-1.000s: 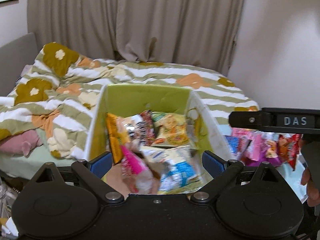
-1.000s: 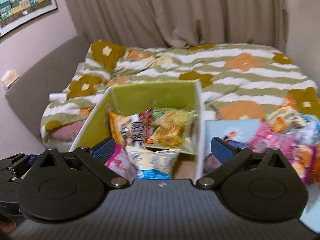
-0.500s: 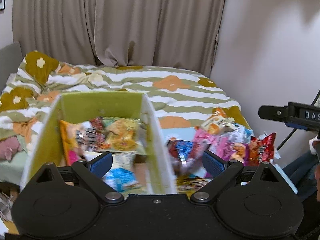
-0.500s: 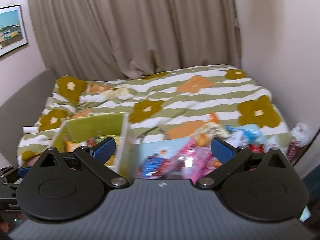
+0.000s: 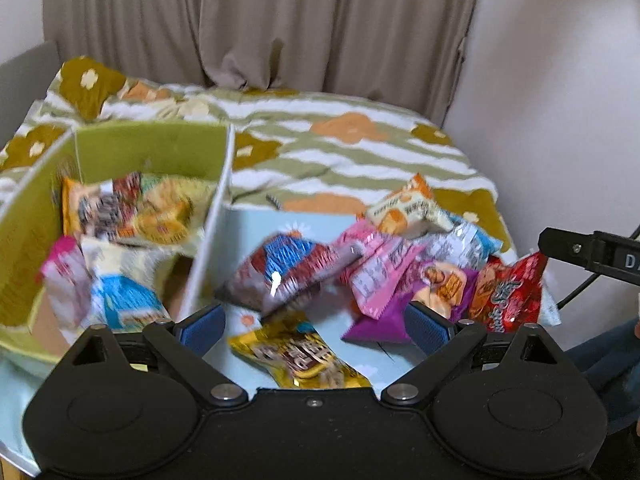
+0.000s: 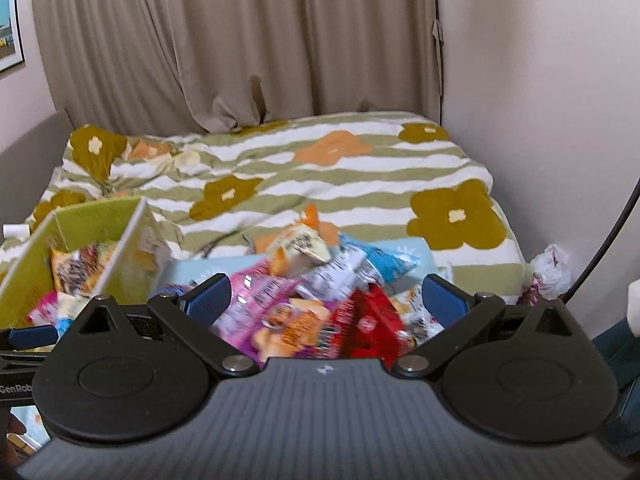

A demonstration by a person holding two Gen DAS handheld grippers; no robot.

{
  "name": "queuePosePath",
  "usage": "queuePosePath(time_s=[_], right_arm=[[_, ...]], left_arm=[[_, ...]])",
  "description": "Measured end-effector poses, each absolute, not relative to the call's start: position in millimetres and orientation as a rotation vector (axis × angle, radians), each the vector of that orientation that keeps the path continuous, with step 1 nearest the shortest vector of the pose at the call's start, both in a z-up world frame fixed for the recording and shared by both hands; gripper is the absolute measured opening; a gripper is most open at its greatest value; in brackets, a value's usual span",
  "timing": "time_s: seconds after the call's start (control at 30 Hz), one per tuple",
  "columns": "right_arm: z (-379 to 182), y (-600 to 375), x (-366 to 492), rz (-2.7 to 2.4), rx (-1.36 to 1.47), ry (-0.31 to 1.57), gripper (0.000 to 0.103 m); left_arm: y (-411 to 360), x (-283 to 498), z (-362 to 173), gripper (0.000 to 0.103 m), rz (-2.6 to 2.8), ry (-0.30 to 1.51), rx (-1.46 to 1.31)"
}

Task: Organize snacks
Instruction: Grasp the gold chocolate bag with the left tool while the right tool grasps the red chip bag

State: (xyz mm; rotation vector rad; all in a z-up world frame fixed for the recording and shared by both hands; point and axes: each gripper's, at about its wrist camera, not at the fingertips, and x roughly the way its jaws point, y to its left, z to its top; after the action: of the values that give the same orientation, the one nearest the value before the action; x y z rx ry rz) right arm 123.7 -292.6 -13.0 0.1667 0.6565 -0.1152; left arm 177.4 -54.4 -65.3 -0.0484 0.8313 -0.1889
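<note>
A green-lined box (image 5: 152, 148) on the left holds several snack packets (image 5: 132, 212). Right of it, loose packets lie in a pile on a light blue mat (image 5: 256, 232): a blue-red one (image 5: 288, 268), a pink one (image 5: 380, 268), a yellow one (image 5: 300, 356), a red one (image 5: 504, 296). My left gripper (image 5: 314, 326) is open and empty above the yellow packet. My right gripper (image 6: 326, 296) is open and empty over the pile (image 6: 316, 312), near the red packet (image 6: 372, 324). The box shows at the left of the right wrist view (image 6: 92, 224).
A bed with a striped flower-print quilt (image 6: 320, 184) lies behind the snacks. Beige curtains (image 6: 240, 40) hang at the back. A wall (image 6: 540, 100) closes the right side. A cable (image 6: 612, 240) runs down at the right edge.
Both grippers have swung right from over the box to over the loose pile on the blue mat. Both stayed open and empty.
</note>
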Motion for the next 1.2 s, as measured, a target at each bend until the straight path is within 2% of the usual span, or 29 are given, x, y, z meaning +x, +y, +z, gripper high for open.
queuePosePath(time_s=[0.27,0.53,0.63,0.8,1.2], right_arm=[[-55,-306,141,-0.035,0.135,0.736,0.103],[-82,-306,155,-0.005,0.107,0.771,0.103],[-89,-307,160,-0.002,0.107,0.785,0.103],[-99,-305,167,-0.003,0.106,0.804,0.103],[-107,-304,173,-0.053,0.074,0.816,0.103]], left_arm=[[-80,194,-120,0.097,-0.060,0.905,-0.036],[-87,212,-155,0.089,-0.001,0.968,-0.038],[-84,215,-162,0.079,0.008,0.994,-0.039],[-80,214,-172,0.050,0.027,1.034,-0.023],[-71,203,-169,0.046,-0.013,1.045,-0.027]])
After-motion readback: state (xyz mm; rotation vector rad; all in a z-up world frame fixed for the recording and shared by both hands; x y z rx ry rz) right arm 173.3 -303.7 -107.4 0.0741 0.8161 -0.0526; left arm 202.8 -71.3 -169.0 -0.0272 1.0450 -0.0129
